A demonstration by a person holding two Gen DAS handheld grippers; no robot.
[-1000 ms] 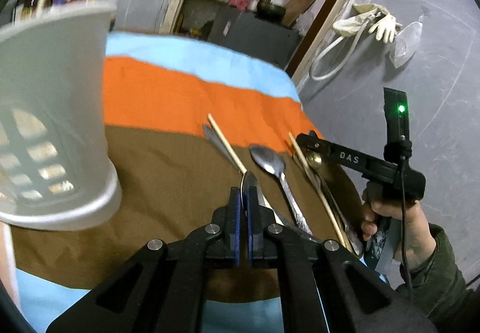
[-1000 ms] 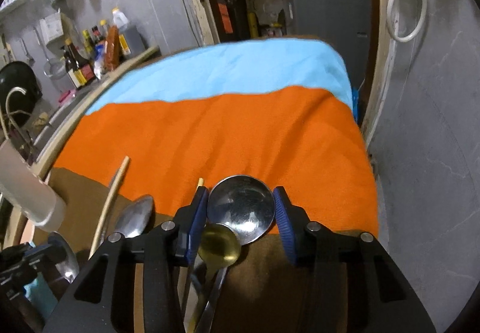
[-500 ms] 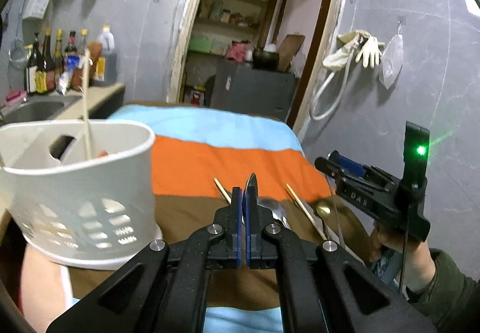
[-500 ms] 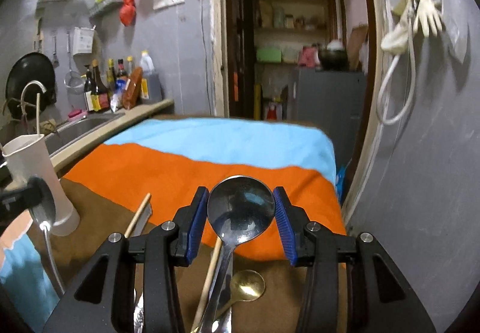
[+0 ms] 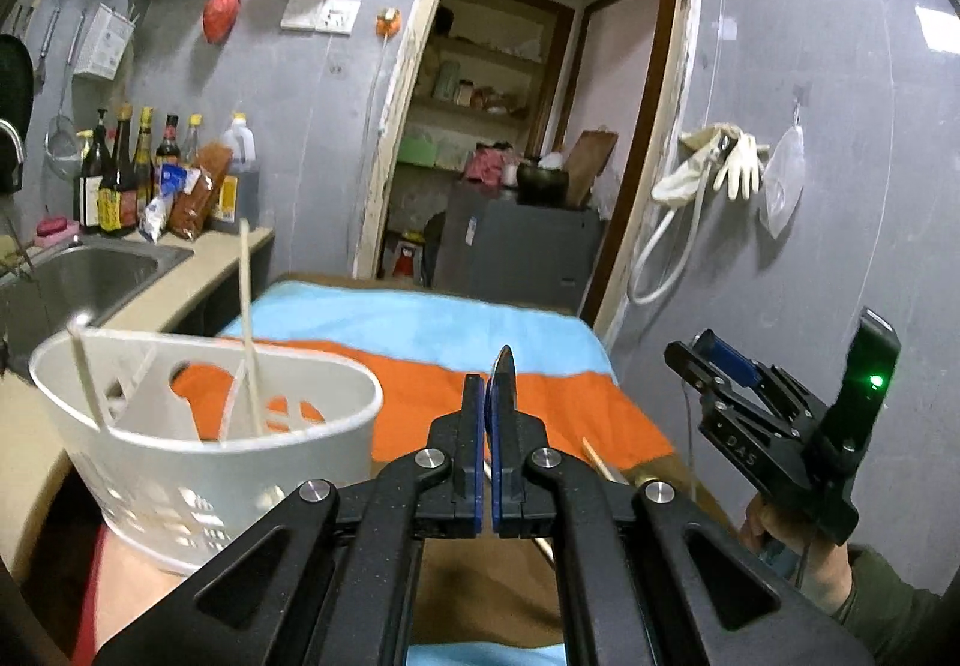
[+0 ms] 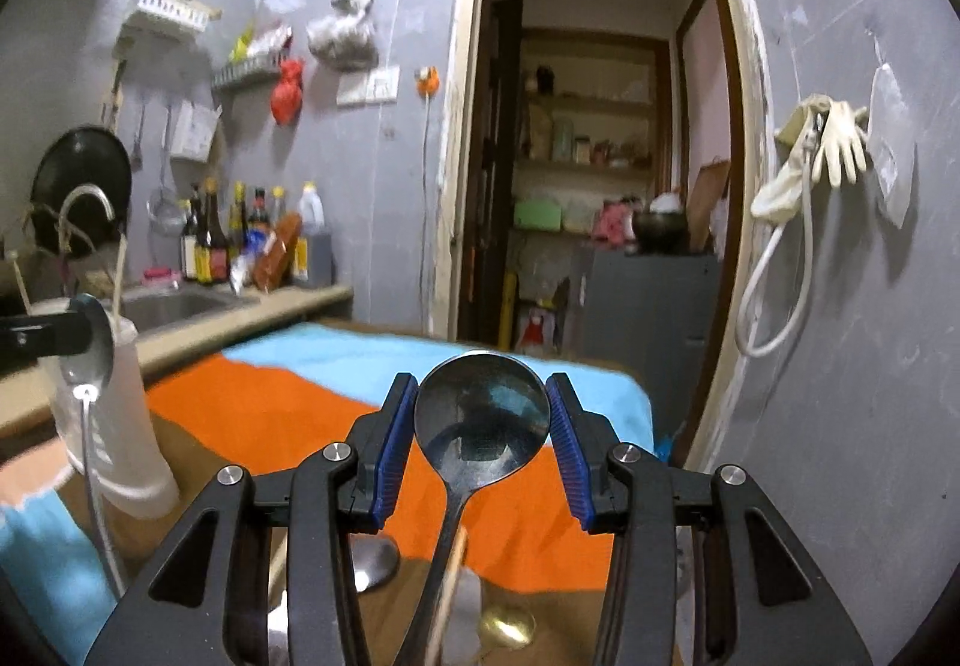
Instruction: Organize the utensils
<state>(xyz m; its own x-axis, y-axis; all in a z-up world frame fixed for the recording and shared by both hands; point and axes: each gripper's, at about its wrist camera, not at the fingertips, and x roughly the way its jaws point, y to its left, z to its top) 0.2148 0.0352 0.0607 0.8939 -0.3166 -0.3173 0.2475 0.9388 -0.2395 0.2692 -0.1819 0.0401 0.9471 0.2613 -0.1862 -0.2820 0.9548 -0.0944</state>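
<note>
The left gripper [image 5: 491,414], pinching a slim steel spoon [image 5: 503,375] edge-on, is hanging just right of the white perforated plastic utensil basket [image 5: 198,456], nearer it than the right gripper [image 6: 482,447] clamping a round steel ladle-spoon [image 6: 482,417].

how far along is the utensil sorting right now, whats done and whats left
Partly done. Two pale wooden chopsticks already stand in the white plastic utensil basket. In hand: the left gripper is shut on a thin steel spoon, seen edge-on, and the right gripper clamps the bowl of a large round steel spoon. Left: a small gold spoon, another steel spoon and a loose chopstick on the striped cloth.
</note>
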